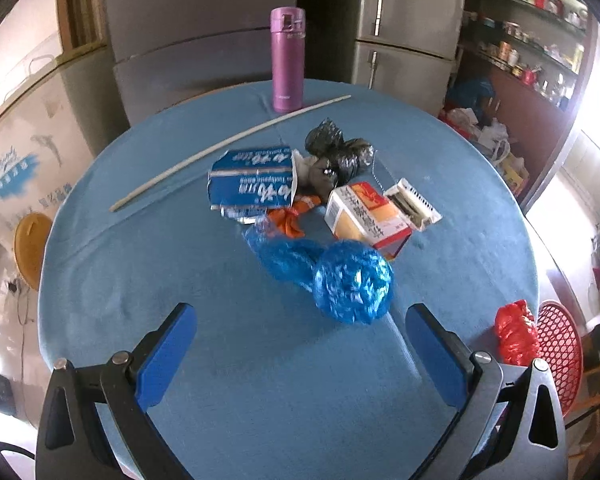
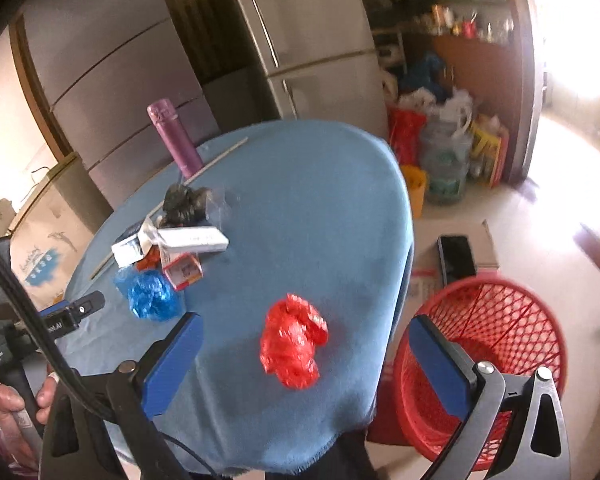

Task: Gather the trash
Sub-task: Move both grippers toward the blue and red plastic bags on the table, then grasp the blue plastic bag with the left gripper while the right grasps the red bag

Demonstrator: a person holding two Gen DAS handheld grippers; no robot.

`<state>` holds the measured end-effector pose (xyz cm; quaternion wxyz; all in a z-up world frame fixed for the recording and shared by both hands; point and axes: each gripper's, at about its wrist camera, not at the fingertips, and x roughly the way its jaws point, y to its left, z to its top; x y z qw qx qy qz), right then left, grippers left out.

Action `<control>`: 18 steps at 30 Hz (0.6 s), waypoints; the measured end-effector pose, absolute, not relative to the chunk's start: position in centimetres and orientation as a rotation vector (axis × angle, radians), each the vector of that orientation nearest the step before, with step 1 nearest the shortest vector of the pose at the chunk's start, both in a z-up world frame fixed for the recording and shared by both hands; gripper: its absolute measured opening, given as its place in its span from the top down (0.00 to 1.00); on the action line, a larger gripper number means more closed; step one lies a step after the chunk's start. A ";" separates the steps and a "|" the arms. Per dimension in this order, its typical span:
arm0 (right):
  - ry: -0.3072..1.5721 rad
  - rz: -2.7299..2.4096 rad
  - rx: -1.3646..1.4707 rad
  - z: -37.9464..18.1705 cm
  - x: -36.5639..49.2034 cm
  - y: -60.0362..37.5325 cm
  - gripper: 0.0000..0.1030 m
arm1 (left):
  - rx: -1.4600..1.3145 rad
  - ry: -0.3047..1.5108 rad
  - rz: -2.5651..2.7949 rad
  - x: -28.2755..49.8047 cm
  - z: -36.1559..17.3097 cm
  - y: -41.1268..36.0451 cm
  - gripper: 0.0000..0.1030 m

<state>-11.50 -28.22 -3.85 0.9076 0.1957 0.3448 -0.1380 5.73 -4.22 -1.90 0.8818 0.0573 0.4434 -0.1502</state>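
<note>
A crumpled blue plastic bag [image 1: 352, 286] lies on the blue-clothed round table [image 1: 240, 360], just ahead of my open left gripper [image 1: 300, 320]. Behind it sit a blue toothpaste box [image 1: 252, 180], an orange-white carton [image 1: 364, 216], orange scraps [image 1: 294, 218] and black bags [image 1: 340, 152]. A crumpled red bag [image 2: 294, 340] lies near the table's right edge, between the fingers of my open right gripper [image 2: 306, 332] and a little ahead of them. The red mesh basket [image 2: 500, 336] stands on the floor beside the table. The blue bag [image 2: 152, 294] and red bag [image 1: 516, 332] show in both views.
A purple flask [image 1: 287, 58] stands at the table's far side with a long thin stick [image 1: 228, 148] lying near it. Fridges stand behind. Bags and bottles [image 2: 444, 152] crowd the floor at the right. A hand [image 2: 16, 400] holds the left gripper's handle.
</note>
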 end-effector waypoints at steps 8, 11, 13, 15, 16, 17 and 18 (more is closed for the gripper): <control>0.778 -0.144 0.496 -7.0 -9.2 -29.8 0.15 | 0.103 0.959 -0.282 5.8 -3.1 -3.9 0.00; 0.808 -0.113 0.527 -8.1 -7.9 -30.2 0.19 | 0.069 0.979 -0.307 6.8 -3.4 -3.7 0.00; 0.812 -0.094 0.564 -8.8 -7.3 -30.6 0.24 | 0.056 0.988 -0.310 7.7 -3.6 -3.9 0.00; 0.820 -0.086 0.587 -9.3 -6.8 -30.8 0.29 | 0.033 1.002 -0.326 8.6 -3.8 -4.4 0.00; 0.824 -0.078 0.593 -9.5 -6.7 -30.9 0.30 | 0.026 1.005 -0.334 8.9 -3.8 -4.8 0.00; 0.827 -0.076 0.593 -9.6 -6.5 -30.8 0.31 | 0.023 1.005 -0.338 9.1 -3.8 -5.1 0.00; 0.831 -0.072 0.591 -9.6 -6.3 -30.7 0.31 | 0.022 1.004 -0.341 9.4 -3.8 -5.7 0.00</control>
